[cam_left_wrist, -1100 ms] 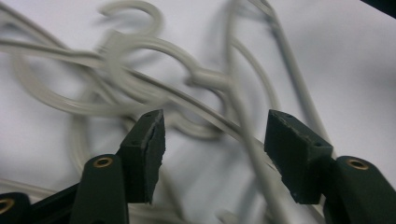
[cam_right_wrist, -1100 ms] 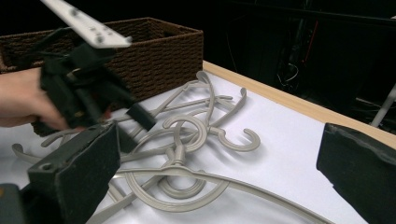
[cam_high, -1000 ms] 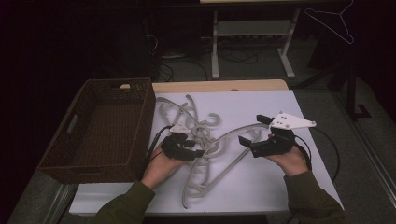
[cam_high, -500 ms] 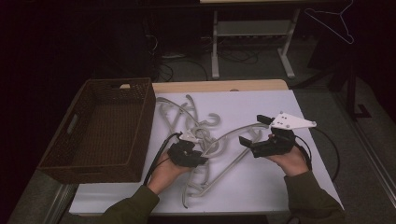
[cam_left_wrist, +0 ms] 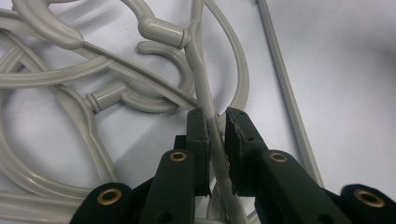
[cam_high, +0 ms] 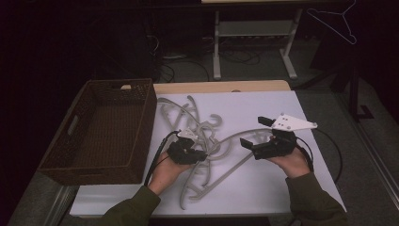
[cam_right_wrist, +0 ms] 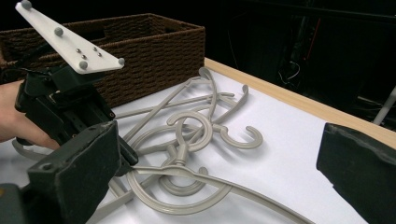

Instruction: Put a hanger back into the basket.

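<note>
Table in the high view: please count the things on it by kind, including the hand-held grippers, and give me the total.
Wicker basket: 1
Grey hangers: at least 4; they are tangled, so the exact count is unclear
Grippers: 2, left gripper and right gripper
Total: at least 7

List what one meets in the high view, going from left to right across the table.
Wicker basket → left gripper, its fingers closed on an arm of a grey hanger from the tangled pile → right gripper, fingers open over the white tabletop → its black cable near the right edge.
</note>
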Motion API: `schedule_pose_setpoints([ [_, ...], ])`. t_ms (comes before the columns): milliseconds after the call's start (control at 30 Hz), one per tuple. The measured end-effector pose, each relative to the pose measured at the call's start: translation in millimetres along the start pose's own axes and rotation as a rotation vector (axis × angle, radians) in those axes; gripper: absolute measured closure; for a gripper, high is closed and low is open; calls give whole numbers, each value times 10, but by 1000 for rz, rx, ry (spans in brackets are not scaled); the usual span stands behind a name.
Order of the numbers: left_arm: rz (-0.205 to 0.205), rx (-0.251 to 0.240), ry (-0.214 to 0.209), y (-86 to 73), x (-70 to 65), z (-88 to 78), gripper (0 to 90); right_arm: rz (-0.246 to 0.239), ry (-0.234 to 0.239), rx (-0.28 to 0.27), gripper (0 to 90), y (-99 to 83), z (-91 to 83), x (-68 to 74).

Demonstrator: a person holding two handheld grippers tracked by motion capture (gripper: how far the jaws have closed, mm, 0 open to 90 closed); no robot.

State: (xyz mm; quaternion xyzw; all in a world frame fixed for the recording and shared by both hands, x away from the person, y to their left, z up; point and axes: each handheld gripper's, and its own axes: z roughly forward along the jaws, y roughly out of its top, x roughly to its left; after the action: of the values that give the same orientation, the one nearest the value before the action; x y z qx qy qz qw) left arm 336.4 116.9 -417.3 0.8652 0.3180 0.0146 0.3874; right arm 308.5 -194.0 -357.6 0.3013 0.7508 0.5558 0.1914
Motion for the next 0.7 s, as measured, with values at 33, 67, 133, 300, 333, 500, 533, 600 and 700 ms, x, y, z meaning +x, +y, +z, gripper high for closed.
schedule_pose_setpoints([
  [33,-2,-1,-4,9,4,-10,806,-8,0,0,0,-4,3,-8],
  [67,-17,-9,-17,21,4,-25,808,-15,0,-4,0,-6,7,-15],
  [133,5,-33,-38,51,20,-108,849,-19,-1,-7,0,-7,8,-21],
  [300,22,-61,-22,159,13,-274,900,-15,-4,-10,0,-10,8,-29],
  [333,15,-53,-23,154,20,-274,900,-3,-3,-1,0,-13,5,-19],
  [500,27,6,-5,54,21,-165,784,-11,-2,0,0,-18,15,-17],
  [533,39,20,4,38,17,-145,733,-11,-4,2,0,-20,15,-16],
  [600,37,32,9,11,0,-93,669,-7,-3,3,0,-23,15,-15],
  [700,63,59,25,-9,-31,-20,640,-8,-2,1,0,-26,16,-19],
])
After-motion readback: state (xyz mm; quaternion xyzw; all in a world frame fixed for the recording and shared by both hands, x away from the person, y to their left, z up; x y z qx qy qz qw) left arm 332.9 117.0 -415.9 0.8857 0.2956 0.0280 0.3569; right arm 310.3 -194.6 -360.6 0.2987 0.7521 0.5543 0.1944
